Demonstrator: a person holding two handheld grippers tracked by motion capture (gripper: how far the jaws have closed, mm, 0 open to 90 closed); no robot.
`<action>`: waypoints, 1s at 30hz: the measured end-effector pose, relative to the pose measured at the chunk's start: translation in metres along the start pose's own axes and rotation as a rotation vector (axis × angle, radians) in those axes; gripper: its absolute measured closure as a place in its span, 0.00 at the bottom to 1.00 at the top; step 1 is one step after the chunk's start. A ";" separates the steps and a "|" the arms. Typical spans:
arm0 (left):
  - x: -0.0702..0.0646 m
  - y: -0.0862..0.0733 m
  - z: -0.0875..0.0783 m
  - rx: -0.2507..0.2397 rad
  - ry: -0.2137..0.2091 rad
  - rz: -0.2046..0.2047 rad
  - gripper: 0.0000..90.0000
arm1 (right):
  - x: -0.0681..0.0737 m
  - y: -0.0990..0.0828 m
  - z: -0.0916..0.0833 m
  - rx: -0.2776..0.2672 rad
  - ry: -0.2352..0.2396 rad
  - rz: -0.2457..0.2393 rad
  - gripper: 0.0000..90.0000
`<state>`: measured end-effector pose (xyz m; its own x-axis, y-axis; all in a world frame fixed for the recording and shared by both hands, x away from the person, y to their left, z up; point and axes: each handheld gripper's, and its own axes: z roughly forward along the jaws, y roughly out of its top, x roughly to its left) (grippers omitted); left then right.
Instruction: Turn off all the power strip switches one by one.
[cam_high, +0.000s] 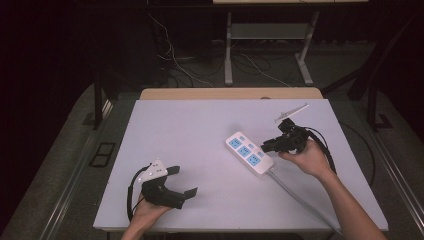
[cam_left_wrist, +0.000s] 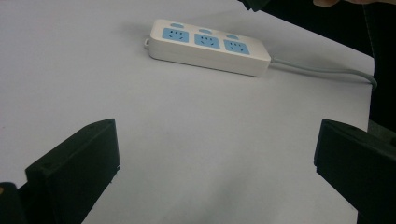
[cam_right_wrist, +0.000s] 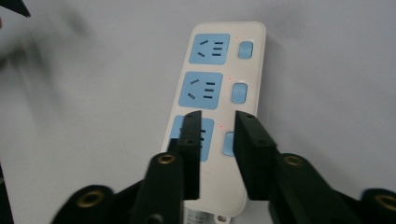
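Note:
A white power strip (cam_high: 249, 154) with three blue sockets and a blue switch beside each lies right of the table's middle; it also shows as the power strip (cam_left_wrist: 210, 46) far ahead and the power strip (cam_right_wrist: 219, 84) close below. My right gripper (cam_high: 265, 146) hovers over the strip's cable end. In its own view the right gripper (cam_right_wrist: 218, 121) has its jaws a narrow gap apart over the nearest socket and switch, with nothing between them. My left gripper (cam_high: 184, 181) rests near the front left, and the left gripper (cam_left_wrist: 217, 154) is wide open and empty.
The strip's grey cable (cam_high: 300, 197) runs off toward the front right edge, under the right forearm. The white table top (cam_high: 190, 130) has a wooden strip along its far edge. Beyond it are a desk frame (cam_high: 228, 55) and loose wires on the floor.

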<state>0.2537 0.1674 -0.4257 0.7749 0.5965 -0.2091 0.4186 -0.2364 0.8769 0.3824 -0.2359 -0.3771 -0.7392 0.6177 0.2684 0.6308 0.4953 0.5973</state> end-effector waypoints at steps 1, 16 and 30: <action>0.000 0.000 0.000 0.000 0.000 0.000 0.00 | -0.001 0.000 0.001 0.000 0.013 0.008 0.88; 0.001 0.000 0.000 0.000 0.004 0.004 0.00 | -0.012 -0.002 0.024 0.035 0.036 0.052 1.00; 0.001 0.000 0.000 0.004 0.006 0.004 0.00 | -0.019 -0.009 0.037 0.054 0.039 0.060 1.00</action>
<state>0.2544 0.1679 -0.4262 0.7736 0.6003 -0.2028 0.4172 -0.2417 0.8761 0.3992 -0.2294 -0.4155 -0.7074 0.6240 0.3321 0.6854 0.4908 0.5379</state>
